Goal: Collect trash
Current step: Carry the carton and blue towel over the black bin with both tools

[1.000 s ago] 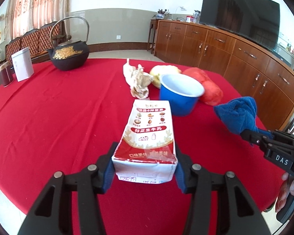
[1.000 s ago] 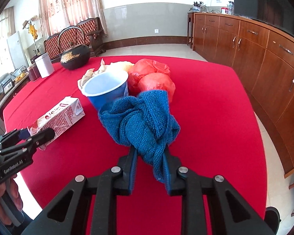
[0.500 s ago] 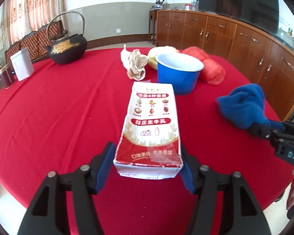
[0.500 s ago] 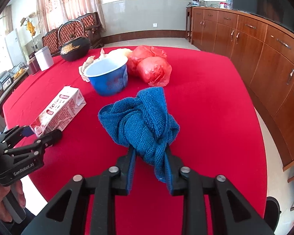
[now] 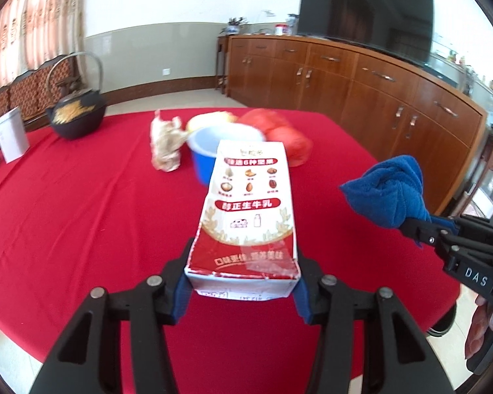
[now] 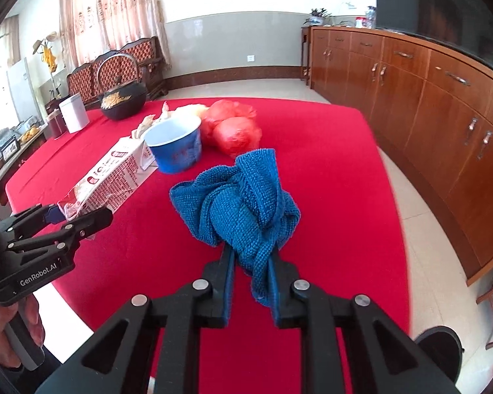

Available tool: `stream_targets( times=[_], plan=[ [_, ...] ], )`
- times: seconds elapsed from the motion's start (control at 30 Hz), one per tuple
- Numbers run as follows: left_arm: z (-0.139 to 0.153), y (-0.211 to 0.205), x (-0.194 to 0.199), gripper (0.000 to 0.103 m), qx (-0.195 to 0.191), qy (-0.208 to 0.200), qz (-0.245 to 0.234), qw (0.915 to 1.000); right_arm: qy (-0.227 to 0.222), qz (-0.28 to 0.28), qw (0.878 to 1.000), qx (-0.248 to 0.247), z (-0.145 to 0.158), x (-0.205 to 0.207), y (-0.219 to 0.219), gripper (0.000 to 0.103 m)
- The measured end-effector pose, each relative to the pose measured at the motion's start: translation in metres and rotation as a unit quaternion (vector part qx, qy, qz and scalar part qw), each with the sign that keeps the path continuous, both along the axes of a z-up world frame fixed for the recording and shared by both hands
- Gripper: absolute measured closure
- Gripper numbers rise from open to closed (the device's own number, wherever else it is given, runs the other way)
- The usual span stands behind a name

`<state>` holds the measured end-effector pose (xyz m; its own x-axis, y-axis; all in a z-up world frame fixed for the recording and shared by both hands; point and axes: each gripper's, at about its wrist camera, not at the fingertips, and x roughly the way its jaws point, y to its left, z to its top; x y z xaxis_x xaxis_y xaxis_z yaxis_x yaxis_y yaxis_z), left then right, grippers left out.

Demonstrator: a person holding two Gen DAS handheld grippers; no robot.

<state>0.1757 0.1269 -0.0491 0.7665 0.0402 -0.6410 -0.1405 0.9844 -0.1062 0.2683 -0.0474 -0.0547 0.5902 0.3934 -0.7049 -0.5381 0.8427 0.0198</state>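
Left gripper [image 5: 241, 290] clamps the milk carton [image 5: 248, 216] by its near end, lifted over the red tablecloth [image 5: 82, 203]. At three o'clock, right gripper [image 6: 250, 290], jaws just closing further, pinches the blue cloth [image 6: 240, 203]. Blue cup [image 6: 174, 149] at carton's twelve o'clock.

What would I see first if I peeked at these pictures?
First the big red table. Right up front, the left tool grips a milk carton and the right tool pinches a bunched blue towel. Behind them stand a blue bowl, red bags and a black kettle.
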Motion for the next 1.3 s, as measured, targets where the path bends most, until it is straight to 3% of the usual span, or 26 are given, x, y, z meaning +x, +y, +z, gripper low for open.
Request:
stream_targets(
  times=[0.6,1.3],
  plan=[
    [0.023,-0.096,-0.014,0.051,0.013,-0.021,-0.091,0.9955,-0.045,-0.108,0.993,0.020,0.036,-0.054,-0.137,0.084],
    [0.024,-0.160,-0.010,0.051,0.024,-0.023,-0.164,0.9859,-0.057,-0.175,0.983,0.024,0.041,-0.081,-0.219,0.084]
  ],
)
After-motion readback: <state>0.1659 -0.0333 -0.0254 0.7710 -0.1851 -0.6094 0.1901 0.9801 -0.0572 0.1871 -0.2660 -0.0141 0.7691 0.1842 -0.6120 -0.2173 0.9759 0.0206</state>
